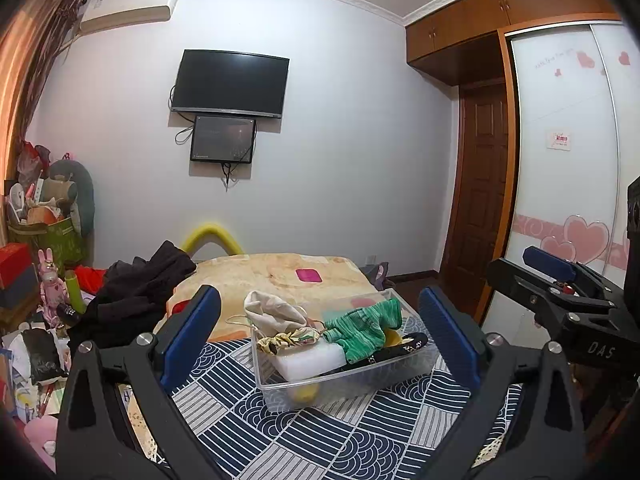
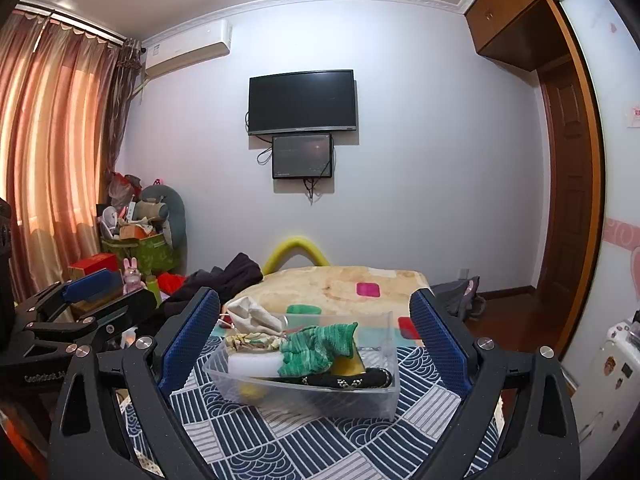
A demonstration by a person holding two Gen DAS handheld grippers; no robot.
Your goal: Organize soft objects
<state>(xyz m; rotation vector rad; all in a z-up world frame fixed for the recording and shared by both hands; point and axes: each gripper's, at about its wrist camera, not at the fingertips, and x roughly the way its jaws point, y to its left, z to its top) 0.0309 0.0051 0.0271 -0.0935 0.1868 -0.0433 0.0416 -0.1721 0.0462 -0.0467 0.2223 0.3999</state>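
A clear plastic bin (image 1: pixel 280 386) (image 2: pixel 360 400) stands on a blue-and-white patterned cloth (image 1: pixel 340 432) (image 2: pixel 320 440). It holds a green knitted cloth (image 1: pixel 362 330) (image 2: pixel 316 346), a cream fabric pouch (image 1: pixel 272 310) (image 2: pixel 256 314), a white foam block (image 1: pixel 308 360) (image 2: pixel 252 364), a patterned scrunchie (image 1: pixel 288 340), a yellow sponge and a black patterned item (image 2: pixel 348 380). My left gripper (image 1: pixel 320 332) is open and empty, just before the bin. My right gripper (image 2: pixel 316 336) is open and empty, also before the bin. Each gripper shows at the side of the other's view.
A beige blanket (image 1: pixel 280 272) (image 2: pixel 344 284) covers the bed behind, with a pink pad (image 1: pixel 309 275) on it. Black clothes (image 1: pixel 136 296) lie at left. Toys and boxes (image 1: pixel 44 216) crowd the left corner. A wardrobe (image 1: pixel 568 160) stands at right.
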